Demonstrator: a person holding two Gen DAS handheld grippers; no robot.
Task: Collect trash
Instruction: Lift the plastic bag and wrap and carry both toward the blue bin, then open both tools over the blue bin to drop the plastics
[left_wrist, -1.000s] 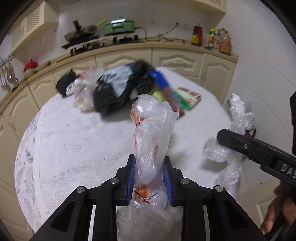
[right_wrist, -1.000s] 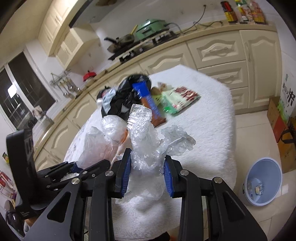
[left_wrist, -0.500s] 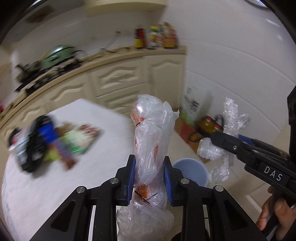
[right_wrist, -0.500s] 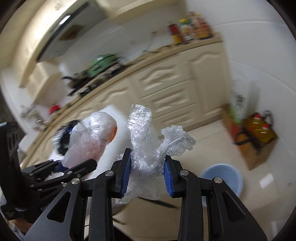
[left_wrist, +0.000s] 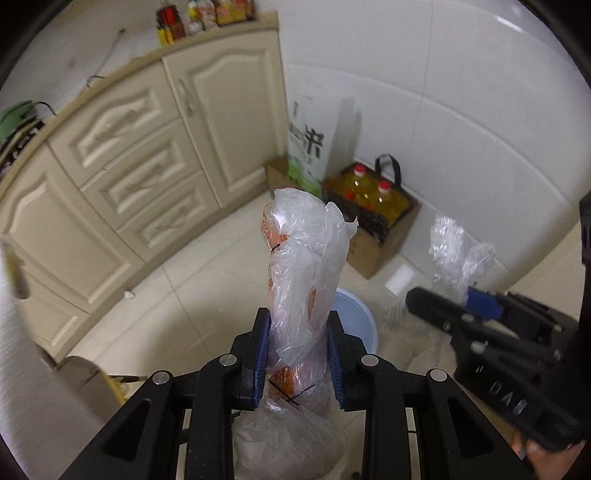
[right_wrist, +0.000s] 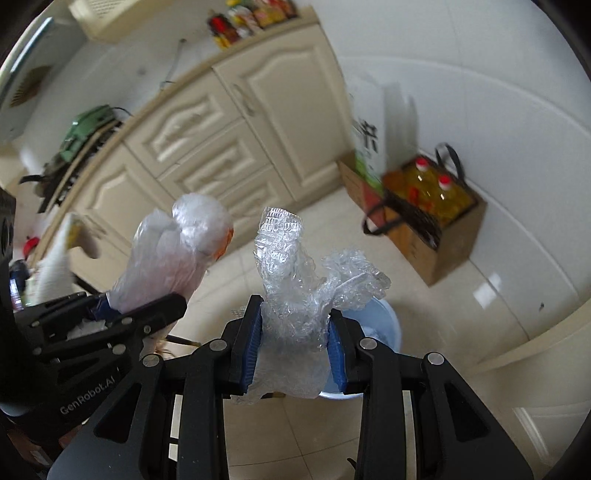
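Observation:
My left gripper (left_wrist: 297, 354) is shut on a clear plastic bag with orange print (left_wrist: 303, 266), which stands up between the blue pads. My right gripper (right_wrist: 293, 343) is shut on a crumpled piece of clear bubble wrap (right_wrist: 295, 280). A light blue trash bin (left_wrist: 356, 325) stands on the tiled floor just beyond and below both grippers; it also shows in the right wrist view (right_wrist: 384, 325), mostly hidden by the fingers. Each gripper shows in the other's view: the right one (left_wrist: 443, 310) at the right, the left one (right_wrist: 147, 302) at the left.
Cream cabinets (left_wrist: 147, 147) run along the left and back. A cardboard box with yellow oil bottles in a black bag (left_wrist: 373, 210) and a white-green sack (left_wrist: 306, 147) stand against the tiled wall. The white table edge (left_wrist: 22, 369) is at far left.
Both grippers have swung right, away from the table with its trash pile, and now face the floor corner with the blue bin. Both hold the same items as before.

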